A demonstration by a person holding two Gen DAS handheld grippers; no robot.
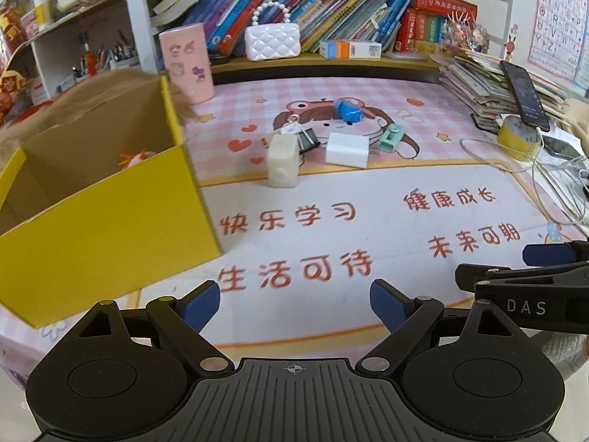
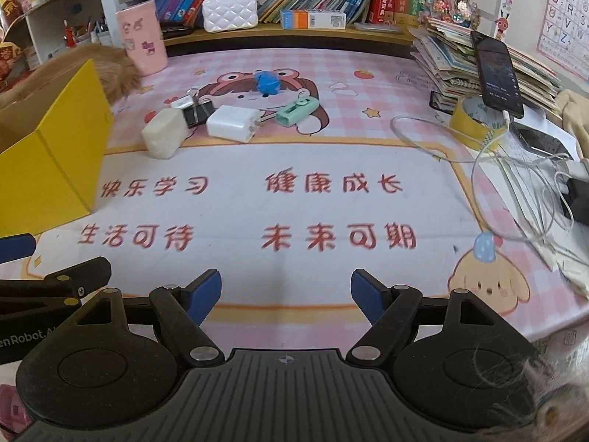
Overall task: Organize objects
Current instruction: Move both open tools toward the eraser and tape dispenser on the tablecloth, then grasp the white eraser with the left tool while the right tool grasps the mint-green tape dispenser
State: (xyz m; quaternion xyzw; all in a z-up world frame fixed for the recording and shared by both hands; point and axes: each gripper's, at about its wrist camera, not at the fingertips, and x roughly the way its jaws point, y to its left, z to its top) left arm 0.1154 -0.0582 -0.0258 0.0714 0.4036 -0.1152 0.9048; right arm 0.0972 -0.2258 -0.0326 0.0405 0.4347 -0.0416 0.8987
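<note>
a: we see our left claw (image 1: pixel 294 304) low in its frame, tilted down at the counter (image 1: pixel 368 199), blue pads spread wide with only the printed mat between them.

b: our right claw (image 2: pixel 286 296) sits the same way, angled down, pads well apart and holding nothing. each claw shows at the other's frame edge, so we have them side by side.

a: the yellow box (image 1: pixel 110 221) fills the left of the left view, open top up.

b: the small things cluster at upper centre. the cream block (image 2: pixel 163 132) lies with its long axis running toward lower left, touching the black binder clip (image 2: pixel 198 113).

a: the white charger (image 2: pixel 233 123) lies flat just right of the clip. the mint green clip (image 2: pixel 297 110) has its long axis slanting up to the right, and the blue lump (image 2: pixel 268 81) sits behind them.
</note>
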